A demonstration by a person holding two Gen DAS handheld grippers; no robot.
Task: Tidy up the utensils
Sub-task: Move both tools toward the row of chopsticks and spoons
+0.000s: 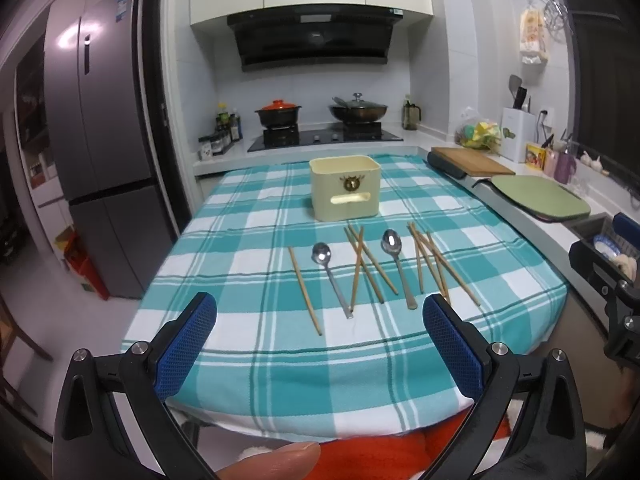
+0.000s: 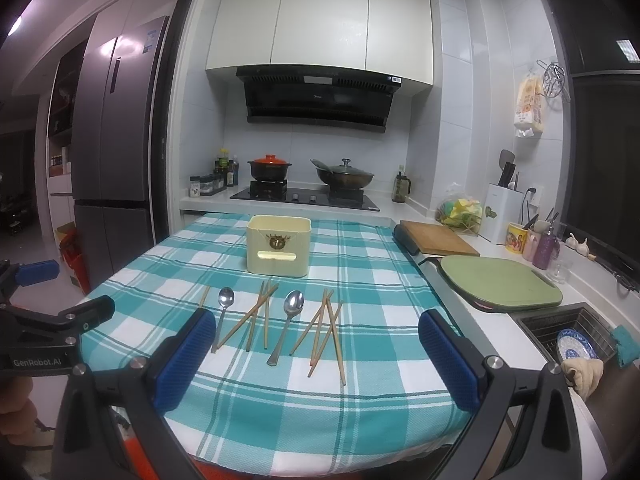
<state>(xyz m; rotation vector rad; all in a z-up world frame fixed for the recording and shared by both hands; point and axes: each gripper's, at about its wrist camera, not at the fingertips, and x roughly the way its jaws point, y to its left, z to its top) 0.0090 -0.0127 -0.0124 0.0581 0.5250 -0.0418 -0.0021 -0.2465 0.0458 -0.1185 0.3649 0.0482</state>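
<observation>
A cream utensil box (image 1: 345, 188) (image 2: 279, 246) stands upright on the teal checked tablecloth (image 1: 256, 364) (image 2: 380, 312). In front of it lie two metal spoons (image 1: 331, 276) (image 1: 397, 264) (image 2: 223, 312) (image 2: 287, 322) and several wooden chopsticks: a single one (image 1: 305, 290) at the left, a crossed bundle (image 1: 366, 266) (image 2: 256, 318) in the middle, another bundle (image 1: 438, 262) (image 2: 325, 330) at the right. My left gripper (image 1: 320, 310) hangs open over the table's near edge, empty. My right gripper (image 2: 312, 326) is open and empty too, short of the utensils. The left gripper's body (image 2: 48, 322) shows at the right wrist view's left edge.
A wooden board (image 2: 436, 238) and a green cutting board (image 2: 506, 284) lie on the counter to the right, with a sink (image 2: 568, 332) holding a blue plate. Behind the table are a stove with two pots (image 1: 320, 114). A fridge (image 1: 100, 152) stands at the left.
</observation>
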